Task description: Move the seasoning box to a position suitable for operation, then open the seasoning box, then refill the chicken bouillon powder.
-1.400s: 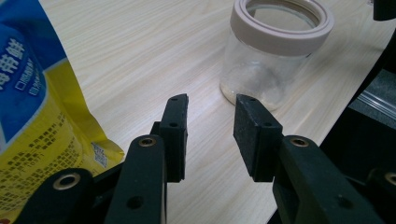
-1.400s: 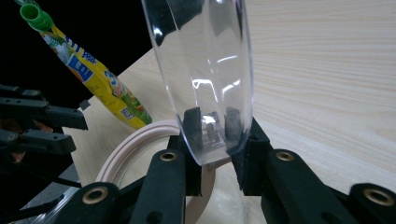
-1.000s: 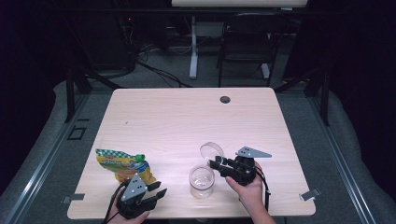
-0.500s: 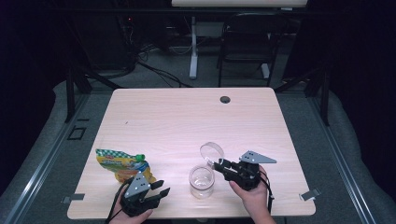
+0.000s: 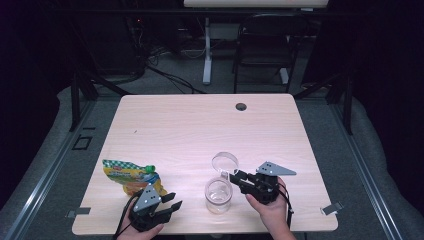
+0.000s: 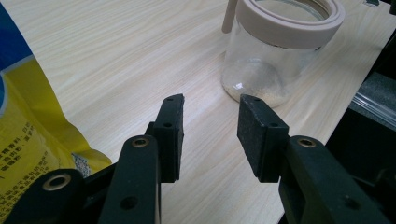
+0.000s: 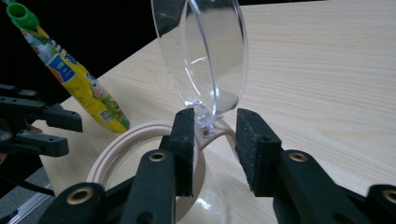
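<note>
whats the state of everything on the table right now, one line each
jar: upright, open, nearly empty
lid: flipped up on its hinge
pouch: lying flat, green cap on
left gripper: open, empty
right gripper: open, jaws either side of the lid's hinge, just been closing, then easing

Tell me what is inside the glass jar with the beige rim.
The glass jar stands open, its clear lid swung up. Through the wall, a thin whitish, powdery film lies on the bottom; otherwise it looks empty. The beige rim hides the wall just beneath it.
</note>
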The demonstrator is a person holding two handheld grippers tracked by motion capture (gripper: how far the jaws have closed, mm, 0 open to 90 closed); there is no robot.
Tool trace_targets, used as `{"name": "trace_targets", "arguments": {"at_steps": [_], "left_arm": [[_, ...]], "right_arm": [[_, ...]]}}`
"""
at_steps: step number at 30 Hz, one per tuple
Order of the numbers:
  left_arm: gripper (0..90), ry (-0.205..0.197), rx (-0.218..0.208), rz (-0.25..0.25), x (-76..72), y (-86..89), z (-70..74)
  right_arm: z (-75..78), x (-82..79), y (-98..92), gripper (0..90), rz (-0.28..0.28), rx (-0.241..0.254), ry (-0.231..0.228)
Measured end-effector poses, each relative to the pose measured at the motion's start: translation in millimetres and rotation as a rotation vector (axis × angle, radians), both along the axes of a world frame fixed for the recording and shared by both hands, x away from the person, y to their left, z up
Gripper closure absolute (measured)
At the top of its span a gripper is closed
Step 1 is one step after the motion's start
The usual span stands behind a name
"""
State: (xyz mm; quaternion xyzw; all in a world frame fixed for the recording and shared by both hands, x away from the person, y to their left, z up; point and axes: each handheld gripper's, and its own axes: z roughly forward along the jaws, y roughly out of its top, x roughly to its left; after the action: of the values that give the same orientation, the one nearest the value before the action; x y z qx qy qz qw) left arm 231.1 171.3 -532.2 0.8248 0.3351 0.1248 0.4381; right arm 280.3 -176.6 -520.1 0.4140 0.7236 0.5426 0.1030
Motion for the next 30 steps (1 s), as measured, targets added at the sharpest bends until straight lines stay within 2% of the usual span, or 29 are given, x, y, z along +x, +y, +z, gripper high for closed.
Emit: {"name": "trace_targets", "arguments": {"at_steps": [2, 8, 11, 13, 17, 25, 30], "left_arm": [[60.7, -0.001, 0.007, -0.003, 0.7, 0.0, 0.0], [59.5, -0.006, -0.002, -0.002, 1.2, -0.9, 1.0], [59.0, 0.001, -0.015, 0.003, 1.8, -0.4, 1.1], [58.8, 0.0, -0.012, 0.002, 2.0, -0.1, 1.2], [58.4, 0.0, -0.014, 0.002, 2.5, -0.2, 1.4], [56.9, 0.004, -0.014, 0.005, 4.2, -1.4, 2.8], [55.8, 0.022, -0.059, 0.01, 2.2, -0.2, 12.6]], "right_arm": [[0.5, -2.6, -1.6, 66.7, -0.001, -0.002, -0.003], [0.7, -7.1, -9.5, 64.0, 0.001, -0.053, -0.01], [1.4, -8.2, -13.6, 62.5, -0.027, -0.072, -0.014], [0.2, -8.0, -15.0, 61.9, -0.045, -0.066, -0.008], [-3.1, -7.7, -17.9, 61.0, -0.088, -0.1, -0.008], [-7.5, -8.0, -22.7, 58.0, -0.129, -0.133, -0.012], [-8.8, -8.3, -23.7, 57.8, -0.135, -0.128, -0.008]]}}
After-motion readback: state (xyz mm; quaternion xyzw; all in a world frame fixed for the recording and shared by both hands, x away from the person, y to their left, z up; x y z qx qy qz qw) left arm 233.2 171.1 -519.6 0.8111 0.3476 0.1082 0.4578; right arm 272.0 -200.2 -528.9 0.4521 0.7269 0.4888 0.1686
